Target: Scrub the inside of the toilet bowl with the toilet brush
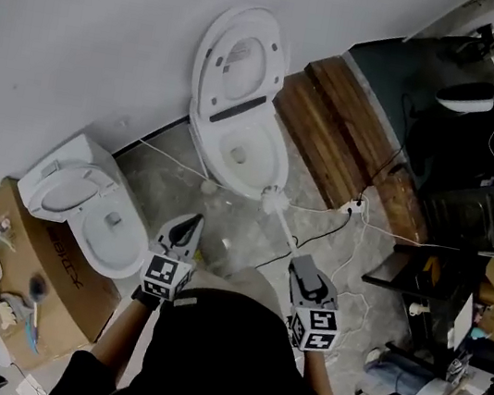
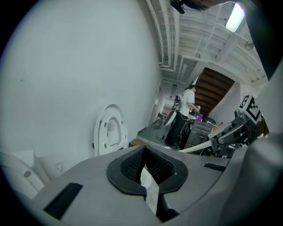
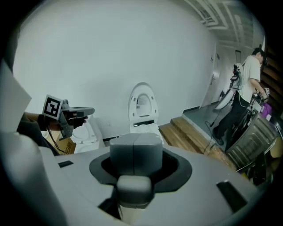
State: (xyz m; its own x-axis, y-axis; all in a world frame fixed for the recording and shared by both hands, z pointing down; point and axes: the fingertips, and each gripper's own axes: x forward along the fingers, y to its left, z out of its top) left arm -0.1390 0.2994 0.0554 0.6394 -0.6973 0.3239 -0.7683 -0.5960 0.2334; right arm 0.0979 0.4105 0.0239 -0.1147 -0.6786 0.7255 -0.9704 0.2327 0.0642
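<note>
A white toilet (image 1: 247, 153) stands against the wall with its lid and seat (image 1: 239, 59) raised. The toilet brush has its white head (image 1: 273, 200) at the bowl's front rim, and its pale handle (image 1: 286, 234) runs back to my right gripper (image 1: 299, 264), which is shut on it. In the right gripper view the jaws (image 3: 135, 152) clamp the handle and the toilet (image 3: 143, 110) lies straight ahead. My left gripper (image 1: 190, 223) hovers left of the brush, shut and empty. The left gripper view shows the raised lid (image 2: 109, 130) and the brush handle (image 2: 198, 147).
A second toilet (image 1: 87, 203) sits at the left beside a cardboard box (image 1: 20, 266). Wooden steps (image 1: 351, 134) rise to the right of the bowl. Cables and a power strip (image 1: 356, 204) lie on the floor. A person (image 3: 250, 75) stands among equipment far right.
</note>
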